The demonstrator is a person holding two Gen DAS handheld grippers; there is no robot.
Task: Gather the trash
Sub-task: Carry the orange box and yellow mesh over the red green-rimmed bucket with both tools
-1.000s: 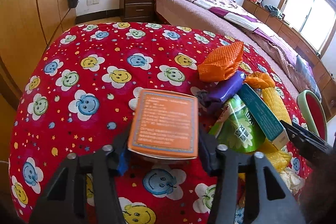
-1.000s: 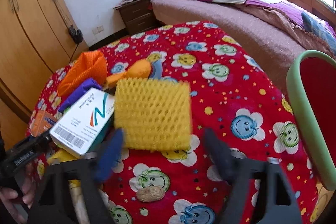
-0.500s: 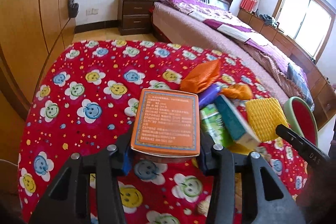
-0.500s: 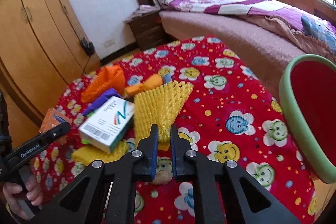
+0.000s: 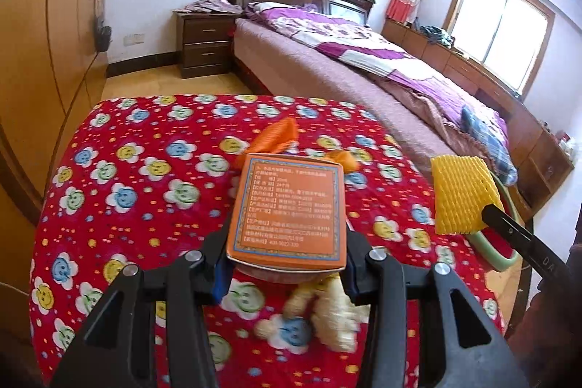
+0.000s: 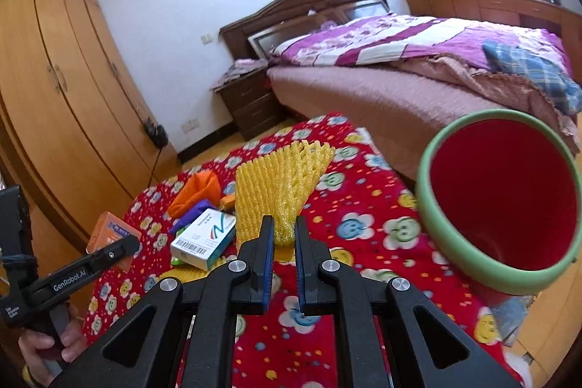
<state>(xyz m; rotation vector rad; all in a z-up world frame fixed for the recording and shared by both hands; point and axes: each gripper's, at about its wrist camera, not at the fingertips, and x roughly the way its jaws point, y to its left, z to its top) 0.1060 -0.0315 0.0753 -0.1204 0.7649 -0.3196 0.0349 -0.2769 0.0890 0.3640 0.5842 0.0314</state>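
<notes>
Left gripper (image 5: 285, 264): fingers clamped on orange box (image 5: 287, 211), held above the tabletop (image 5: 145, 206). Right gripper (image 6: 280, 235): fingers pinching yellow foam net (image 6: 276, 184), raised near red bin (image 6: 502, 202).

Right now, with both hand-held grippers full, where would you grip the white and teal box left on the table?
Grip the white and teal box across its two long narrow sides, coming from above. It lies flat on other wrappers with its broad printed face up, probably too wide to span, and the purple wrapper crowds its far end.
</notes>
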